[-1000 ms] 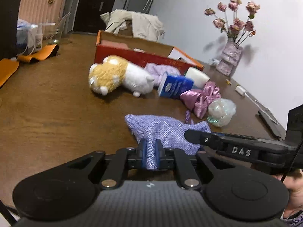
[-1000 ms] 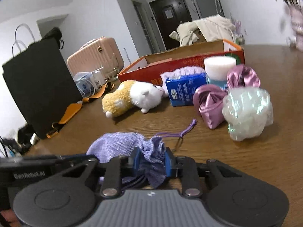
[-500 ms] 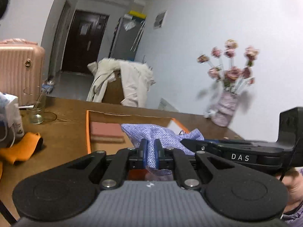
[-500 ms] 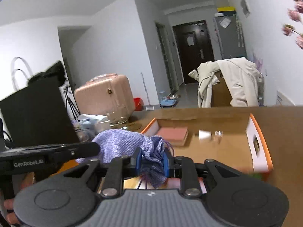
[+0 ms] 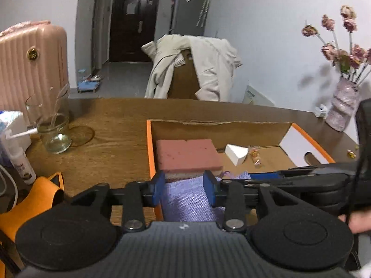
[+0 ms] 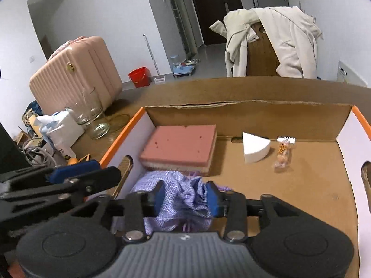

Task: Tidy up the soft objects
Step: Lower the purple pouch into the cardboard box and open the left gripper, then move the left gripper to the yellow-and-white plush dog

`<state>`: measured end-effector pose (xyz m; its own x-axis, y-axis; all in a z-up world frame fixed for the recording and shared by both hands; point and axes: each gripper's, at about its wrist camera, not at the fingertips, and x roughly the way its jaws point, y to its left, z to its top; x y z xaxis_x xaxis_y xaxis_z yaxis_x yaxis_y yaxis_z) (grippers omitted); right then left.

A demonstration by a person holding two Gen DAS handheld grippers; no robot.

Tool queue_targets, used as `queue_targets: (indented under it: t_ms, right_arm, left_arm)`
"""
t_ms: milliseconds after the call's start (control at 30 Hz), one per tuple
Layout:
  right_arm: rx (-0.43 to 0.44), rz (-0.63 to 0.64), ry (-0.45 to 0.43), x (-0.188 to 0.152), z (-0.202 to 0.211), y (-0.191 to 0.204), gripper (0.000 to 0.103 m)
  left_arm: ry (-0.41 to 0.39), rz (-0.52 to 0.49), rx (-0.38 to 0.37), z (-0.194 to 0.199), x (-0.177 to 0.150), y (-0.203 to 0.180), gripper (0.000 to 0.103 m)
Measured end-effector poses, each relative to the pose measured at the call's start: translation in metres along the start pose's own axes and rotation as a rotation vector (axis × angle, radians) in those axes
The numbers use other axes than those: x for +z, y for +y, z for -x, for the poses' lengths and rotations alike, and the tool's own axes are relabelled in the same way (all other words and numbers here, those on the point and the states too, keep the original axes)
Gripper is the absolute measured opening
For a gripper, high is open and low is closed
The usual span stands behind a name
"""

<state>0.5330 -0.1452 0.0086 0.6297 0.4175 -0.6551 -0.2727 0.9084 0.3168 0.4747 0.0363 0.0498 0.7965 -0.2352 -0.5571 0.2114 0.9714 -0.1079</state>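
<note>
A lilac woven drawstring pouch (image 5: pixel 189 199) lies in the near left corner of an orange-rimmed cardboard box (image 5: pixel 218 123). It shows crumpled in the right wrist view (image 6: pixel 178 199). My left gripper (image 5: pixel 185 188) is open, its blue pads either side of the pouch. My right gripper (image 6: pixel 184 197) is open too, the pouch between its pads. A pink sponge block (image 6: pixel 179 148) lies just beyond the pouch in the box (image 6: pixel 243 106).
In the box lie a white wedge (image 6: pixel 255 147) and a small wrapped snack (image 6: pixel 283 154). Left of the box stand a glass jar (image 5: pixel 52 127), a spray bottle (image 5: pixel 22 163) and an orange strap (image 5: pixel 34 201). A flower vase (image 5: pixel 343 108) stands at the right.
Both grippers carried the pouch from the table front up and over into the box, lowered it into the near left corner, and opened their jaws around it.
</note>
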Motion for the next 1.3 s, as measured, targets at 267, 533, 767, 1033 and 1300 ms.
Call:
queue_targets:
  t_ms: [267,533,767,1033,1300]
  right_arm:
    - [-0.003,0.014,-0.082,0.009,0.056,0.004,0.064]
    - [0.038,0.032,-0.233,-0.02,0.179,-0.001,0.079]
    - [0.059,0.088,-0.345,-0.083,0.27,0.008,0.086]
    - [0.037,0.183,-0.419,-0.173,0.32,0.032,0.088]
    - [0.017,0.168,-0.475,-0.254,0.335,0.049,0.088]
  left_arm:
    - [-0.06,-0.048,0.026,0.058,0.006,-0.012,0.047]
    - [-0.218,-0.15,0.061,0.167,-0.03,-0.038,0.073]
    - [-0.289,-0.112,0.074,0.243,-0.084,-0.057,0.081]
    - [-0.324,-0.036,0.116,0.3,-0.148,-0.072,0.084]
    - [-0.296,0.004,0.121,0.321,-0.199,-0.082,0.086]
